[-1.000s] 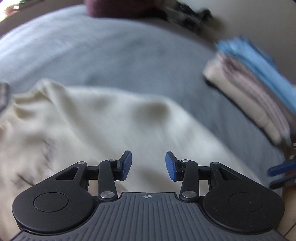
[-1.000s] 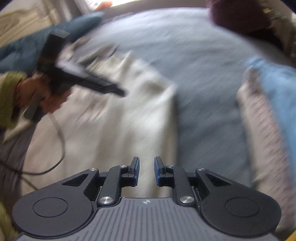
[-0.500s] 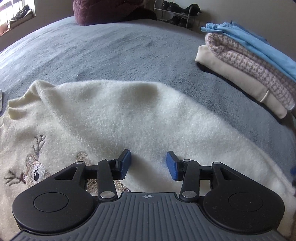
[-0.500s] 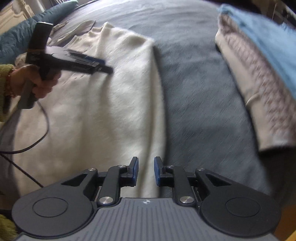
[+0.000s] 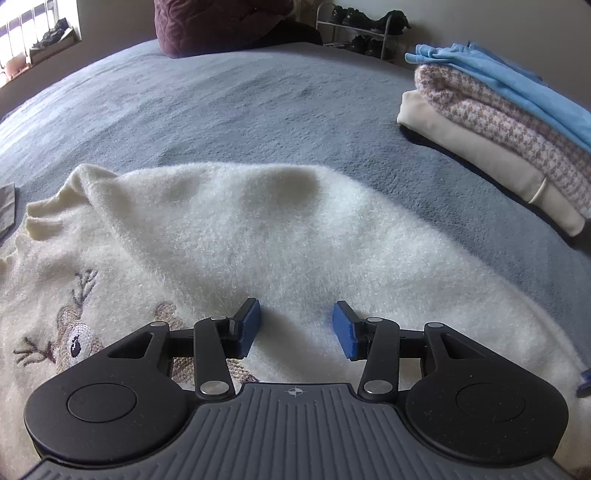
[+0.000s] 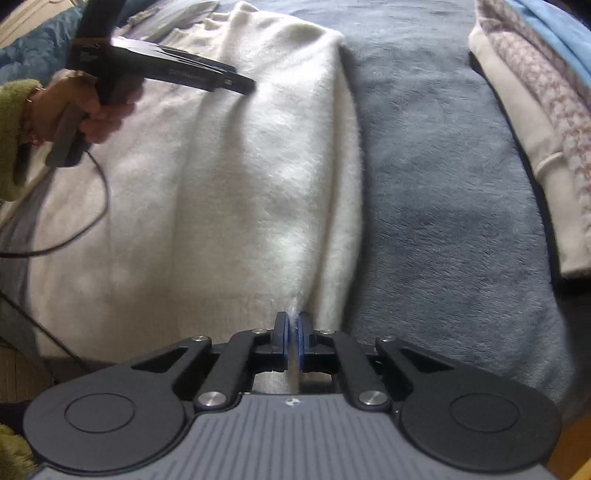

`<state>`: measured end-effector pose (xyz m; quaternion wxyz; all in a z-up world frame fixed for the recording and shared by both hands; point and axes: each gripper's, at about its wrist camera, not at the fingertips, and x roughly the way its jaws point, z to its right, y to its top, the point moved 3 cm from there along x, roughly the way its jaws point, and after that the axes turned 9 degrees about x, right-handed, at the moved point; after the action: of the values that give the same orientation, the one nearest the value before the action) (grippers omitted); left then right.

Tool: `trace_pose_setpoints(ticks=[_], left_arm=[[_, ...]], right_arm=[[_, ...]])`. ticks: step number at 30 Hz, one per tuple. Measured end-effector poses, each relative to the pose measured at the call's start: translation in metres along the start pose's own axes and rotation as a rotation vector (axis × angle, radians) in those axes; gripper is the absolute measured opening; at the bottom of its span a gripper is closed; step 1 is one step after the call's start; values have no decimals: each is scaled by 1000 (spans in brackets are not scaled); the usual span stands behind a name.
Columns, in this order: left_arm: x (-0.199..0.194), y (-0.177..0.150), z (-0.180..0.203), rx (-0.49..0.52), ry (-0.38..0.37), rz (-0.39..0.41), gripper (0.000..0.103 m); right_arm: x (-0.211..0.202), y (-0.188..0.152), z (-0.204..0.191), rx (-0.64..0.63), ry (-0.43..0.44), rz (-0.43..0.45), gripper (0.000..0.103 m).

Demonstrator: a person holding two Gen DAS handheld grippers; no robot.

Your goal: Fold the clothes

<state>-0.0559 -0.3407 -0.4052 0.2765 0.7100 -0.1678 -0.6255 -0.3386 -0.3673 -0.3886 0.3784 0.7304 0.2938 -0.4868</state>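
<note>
A fluffy cream sweater (image 5: 258, 229) with an embroidered reindeer (image 5: 74, 339) lies spread on a grey-blue bed cover (image 5: 221, 103). My left gripper (image 5: 296, 328) hovers open just over the sweater's middle, nothing between its blue pads. In the right wrist view the same sweater (image 6: 240, 166) runs away from me. My right gripper (image 6: 291, 334) is shut on a pinch of its near edge. The left gripper (image 6: 236, 84) shows there too, held by a hand (image 6: 99, 110) in a green sleeve, tips on the fabric.
A stack of folded clothes (image 5: 509, 122), cream, houndstooth and light blue, sits at the right on the bed cover. A dark red cushion (image 5: 221, 26) and a shoe rack (image 5: 362, 29) stand beyond. A black cable (image 6: 74, 236) trails over the sweater's left side.
My right gripper closed on the sweater's near edge. The left gripper settled low over the sweater and stays open; both views went from blurred to steady.
</note>
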Motion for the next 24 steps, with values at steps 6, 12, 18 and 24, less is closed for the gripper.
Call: trace_pose_setpoints(ticks=[6,12,18,24], left_arm=[[-6,3,4,-8,46,-11,45],[-39,-5,27,-31,31,12,45],[-50,-34,78,-5,-104,-31,45],[-53,-46,80,-97,-104,-27,47]], right_arm=[[-4,5,0,-5,7,-42,12],[-51,58,-2,-52,8,112,16],[-12,139,-17,-95,46,257,16],[51,171,-22,-121,20,190,17]])
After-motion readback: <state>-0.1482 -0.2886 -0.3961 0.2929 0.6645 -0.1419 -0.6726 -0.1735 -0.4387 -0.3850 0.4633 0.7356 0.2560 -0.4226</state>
